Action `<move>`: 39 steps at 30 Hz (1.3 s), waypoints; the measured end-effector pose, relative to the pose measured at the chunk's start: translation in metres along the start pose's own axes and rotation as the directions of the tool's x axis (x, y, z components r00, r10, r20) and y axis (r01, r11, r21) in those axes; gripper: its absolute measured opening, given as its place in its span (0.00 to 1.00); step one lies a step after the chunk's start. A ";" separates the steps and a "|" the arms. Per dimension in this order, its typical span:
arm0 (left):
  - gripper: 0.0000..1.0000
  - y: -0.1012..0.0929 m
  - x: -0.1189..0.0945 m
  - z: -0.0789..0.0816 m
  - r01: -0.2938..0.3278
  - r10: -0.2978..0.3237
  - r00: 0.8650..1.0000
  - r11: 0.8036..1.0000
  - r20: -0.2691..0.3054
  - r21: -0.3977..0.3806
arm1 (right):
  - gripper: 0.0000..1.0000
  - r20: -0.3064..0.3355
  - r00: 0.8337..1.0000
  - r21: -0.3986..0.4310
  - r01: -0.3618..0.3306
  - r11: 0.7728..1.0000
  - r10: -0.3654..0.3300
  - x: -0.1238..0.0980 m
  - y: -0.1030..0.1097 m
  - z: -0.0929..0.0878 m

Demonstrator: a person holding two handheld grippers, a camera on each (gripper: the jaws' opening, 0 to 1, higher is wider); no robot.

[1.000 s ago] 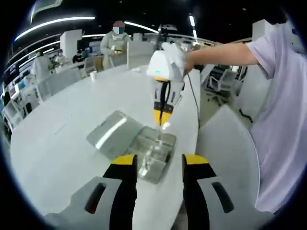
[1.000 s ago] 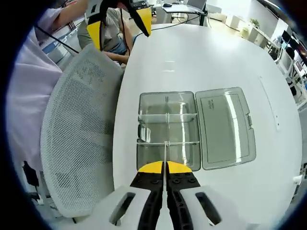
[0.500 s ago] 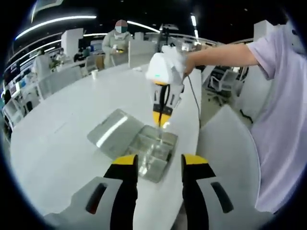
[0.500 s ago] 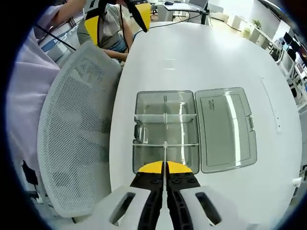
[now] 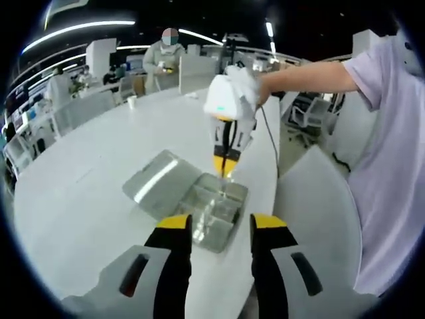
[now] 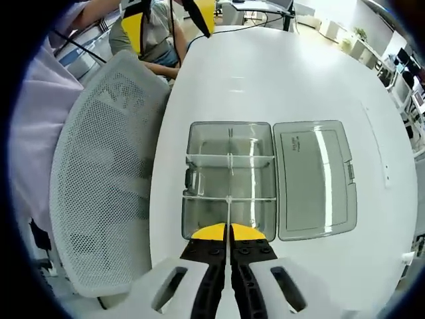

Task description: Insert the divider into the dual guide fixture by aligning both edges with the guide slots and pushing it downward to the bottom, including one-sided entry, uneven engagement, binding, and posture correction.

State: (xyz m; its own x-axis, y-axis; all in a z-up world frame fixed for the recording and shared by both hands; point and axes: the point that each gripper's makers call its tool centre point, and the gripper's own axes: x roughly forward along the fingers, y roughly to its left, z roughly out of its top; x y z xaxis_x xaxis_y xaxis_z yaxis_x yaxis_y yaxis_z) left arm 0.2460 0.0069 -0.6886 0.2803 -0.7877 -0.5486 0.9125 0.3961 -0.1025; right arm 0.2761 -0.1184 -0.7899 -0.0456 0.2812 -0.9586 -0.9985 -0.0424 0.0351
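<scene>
A clear plastic box [image 6: 206,176] lies on the white table [image 6: 265,80] with its lid [image 6: 315,176] swung open flat to one side. Clear partitions cross inside it. My right gripper [image 6: 228,232] is shut on a thin clear divider [image 6: 228,211], seen edge-on, which runs along the box's middle line over the nearest compartment. In the left gripper view the right gripper [image 5: 226,165] hangs upright over the box [image 5: 214,211], its yellow tips at the far rim. My left gripper [image 5: 222,224] stands open before the box's near end, touching nothing.
A white mesh chair [image 6: 106,173] stands close against the table edge beside the box. The person's arm [image 5: 312,74] and body [image 5: 392,159] are on the right. Other people [image 5: 161,61] stand at the table's far end. The open lid [image 5: 158,183] takes up table room beside the box.
The right gripper with the divider has drifted slightly, and the box looks a little larger in its view. The left gripper stays open and barely moves.
</scene>
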 end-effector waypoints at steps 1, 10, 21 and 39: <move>0.33 0.000 0.000 0.000 0.000 0.000 1.000 1.000 0.002 -0.002 | 0.00 -0.003 1.000 -0.005 0.005 1.000 -0.005 0.001 -0.001 0.000; 0.33 0.004 -0.001 -0.002 -0.002 0.002 1.000 1.000 0.005 -0.009 | 0.00 -0.075 0.997 0.009 0.011 1.000 -0.010 0.004 -0.002 0.005; 0.32 0.014 -0.008 0.001 -0.014 0.014 1.000 1.000 0.020 -0.019 | 0.00 -0.103 0.995 0.023 0.002 1.000 0.000 0.008 -0.011 0.005; 0.32 0.017 -0.007 0.002 -0.016 0.017 1.000 0.999 0.024 -0.031 | 0.00 -0.101 0.995 0.018 -0.007 1.000 0.009 0.016 -0.013 -0.003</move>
State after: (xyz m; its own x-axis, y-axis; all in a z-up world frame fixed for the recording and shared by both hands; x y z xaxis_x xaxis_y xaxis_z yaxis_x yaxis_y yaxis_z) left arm 0.2601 0.0184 -0.6847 0.3026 -0.7922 -0.5299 0.8983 0.4229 -0.1192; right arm 0.2885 -0.1160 -0.8065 -0.0512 0.1826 -0.9819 -0.9985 -0.0269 0.0470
